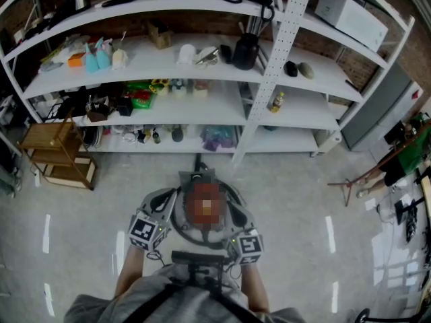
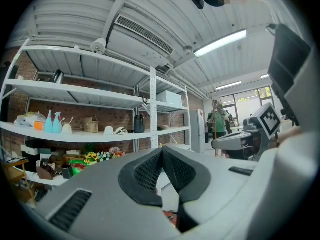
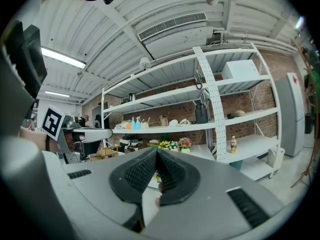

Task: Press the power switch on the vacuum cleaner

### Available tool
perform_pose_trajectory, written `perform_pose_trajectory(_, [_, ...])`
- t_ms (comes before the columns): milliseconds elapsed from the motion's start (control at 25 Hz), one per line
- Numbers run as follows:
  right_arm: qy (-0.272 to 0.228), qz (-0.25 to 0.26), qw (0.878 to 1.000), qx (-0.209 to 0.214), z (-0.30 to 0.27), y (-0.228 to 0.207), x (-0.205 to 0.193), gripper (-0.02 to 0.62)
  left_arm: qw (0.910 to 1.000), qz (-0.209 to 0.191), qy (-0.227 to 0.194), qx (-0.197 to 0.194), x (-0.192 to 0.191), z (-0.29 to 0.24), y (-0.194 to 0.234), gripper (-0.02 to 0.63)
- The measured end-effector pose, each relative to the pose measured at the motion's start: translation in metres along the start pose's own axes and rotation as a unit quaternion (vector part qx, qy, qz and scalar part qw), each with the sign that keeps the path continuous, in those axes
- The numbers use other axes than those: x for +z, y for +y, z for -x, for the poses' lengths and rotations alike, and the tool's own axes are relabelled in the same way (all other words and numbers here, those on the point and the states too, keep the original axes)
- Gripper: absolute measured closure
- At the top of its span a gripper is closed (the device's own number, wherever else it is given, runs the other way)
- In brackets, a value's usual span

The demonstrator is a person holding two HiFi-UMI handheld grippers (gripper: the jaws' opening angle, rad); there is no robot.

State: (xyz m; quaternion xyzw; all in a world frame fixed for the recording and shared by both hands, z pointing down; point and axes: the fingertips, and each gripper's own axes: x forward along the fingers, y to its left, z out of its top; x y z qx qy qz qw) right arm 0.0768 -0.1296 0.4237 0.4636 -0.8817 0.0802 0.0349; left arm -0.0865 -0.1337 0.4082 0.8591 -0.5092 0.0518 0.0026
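no word, number or brand name can be read anywhere. the only printed signs are black-and-white square markers on the left cube (image 1: 148, 231) and the right cube (image 1: 248, 245) — blocky patterns, not letters. the small bottle (image 1: 275, 102) beside the upright post of the shelf rack (image 1: 202, 112) wears a yellowish label, too small to read. the white box (image 1: 350, 15) on the top shelf's right end shows no legible print.
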Motion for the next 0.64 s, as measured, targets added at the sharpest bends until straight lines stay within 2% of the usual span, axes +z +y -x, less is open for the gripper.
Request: perform_pose_trajectory(640, [-0.005, 0.0, 1.0, 0.005, -0.001, 0.018, -0.002, 0.584, 1.0, -0.003, -0.005, -0.002, -0.003, 0.015, 0.007, 0.598])
